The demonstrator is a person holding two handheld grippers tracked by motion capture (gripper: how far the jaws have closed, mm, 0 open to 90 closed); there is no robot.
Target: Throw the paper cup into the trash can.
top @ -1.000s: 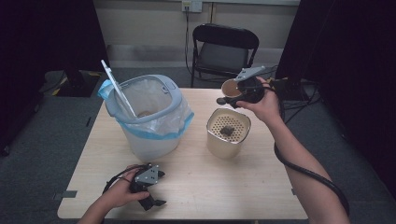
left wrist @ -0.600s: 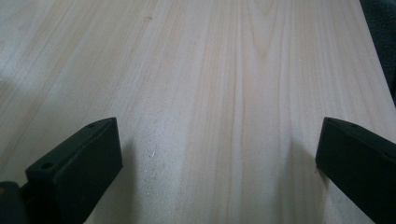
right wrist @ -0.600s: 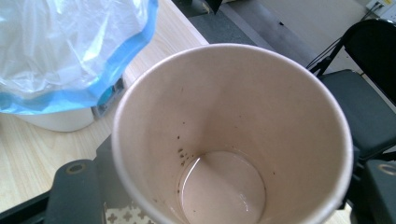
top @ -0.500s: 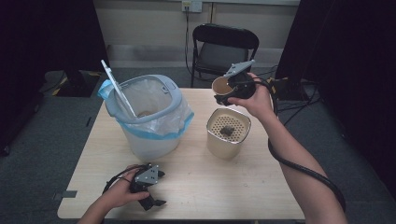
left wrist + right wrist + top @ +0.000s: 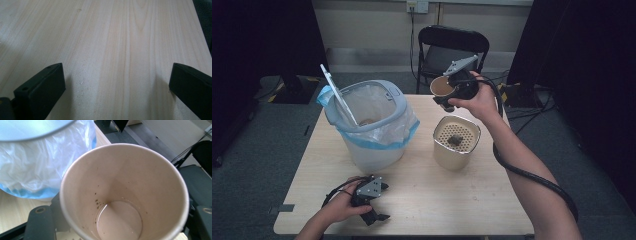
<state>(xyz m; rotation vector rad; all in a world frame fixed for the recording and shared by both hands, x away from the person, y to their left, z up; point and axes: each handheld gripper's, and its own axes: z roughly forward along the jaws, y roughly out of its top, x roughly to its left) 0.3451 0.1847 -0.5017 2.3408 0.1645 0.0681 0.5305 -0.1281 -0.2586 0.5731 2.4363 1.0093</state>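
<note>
Cup held in the air between strainer and bin, looks like the discard step.
Left tool (image 5: 373, 205) rests on the desk (image 5: 452, 200) near its front edge, jaws wide apart and empty. The lined bin (image 5: 371, 125) stands ahead of it, stick (image 5: 338, 95) leaning inside. Right tool (image 5: 451, 95) is clamped on the paper cup (image 5: 125, 192), above and behind the strainer pot (image 5: 456, 142), bin off to its left. Probably next: carry the cup leftward over the bin rim, missing the stick; open air between, desk's back edge just below.
</note>
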